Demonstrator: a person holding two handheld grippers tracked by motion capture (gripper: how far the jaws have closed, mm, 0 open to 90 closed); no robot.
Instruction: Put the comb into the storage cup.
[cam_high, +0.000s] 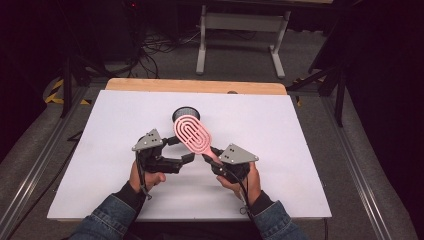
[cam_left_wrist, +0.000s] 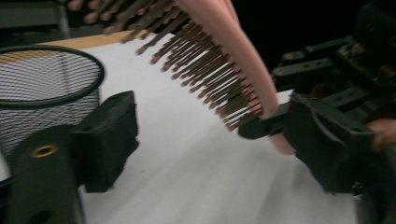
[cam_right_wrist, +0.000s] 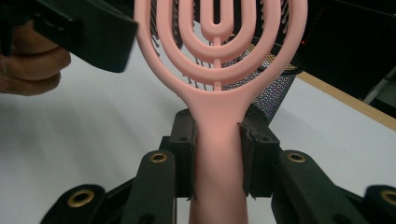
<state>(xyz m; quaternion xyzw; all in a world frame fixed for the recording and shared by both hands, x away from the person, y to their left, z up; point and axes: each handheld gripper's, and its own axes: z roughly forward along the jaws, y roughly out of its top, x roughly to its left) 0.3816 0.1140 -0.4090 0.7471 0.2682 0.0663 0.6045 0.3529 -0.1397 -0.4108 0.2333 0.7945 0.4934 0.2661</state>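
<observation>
The right claw (cam_right_wrist: 217, 154) is clamped on the pink hairbrush's (cam_right_wrist: 219, 93) handle; the left claw (cam_left_wrist: 205, 140) stands apart, holding nothing, near the mesh cup (cam_left_wrist: 42, 93).

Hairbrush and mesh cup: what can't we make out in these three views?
- Pink hairbrush: the handle's end is hidden inside the right tool in the high view and cut off by the bottom edge in the right gripper view.
- Bristles: motion-blurred in the left gripper view, so the tips are unclear.
- Mesh cup: its inside is too small in the high view and partly hidden behind the brush head in the right gripper view.
- Left tool: the near jaw is blurred.
</observation>
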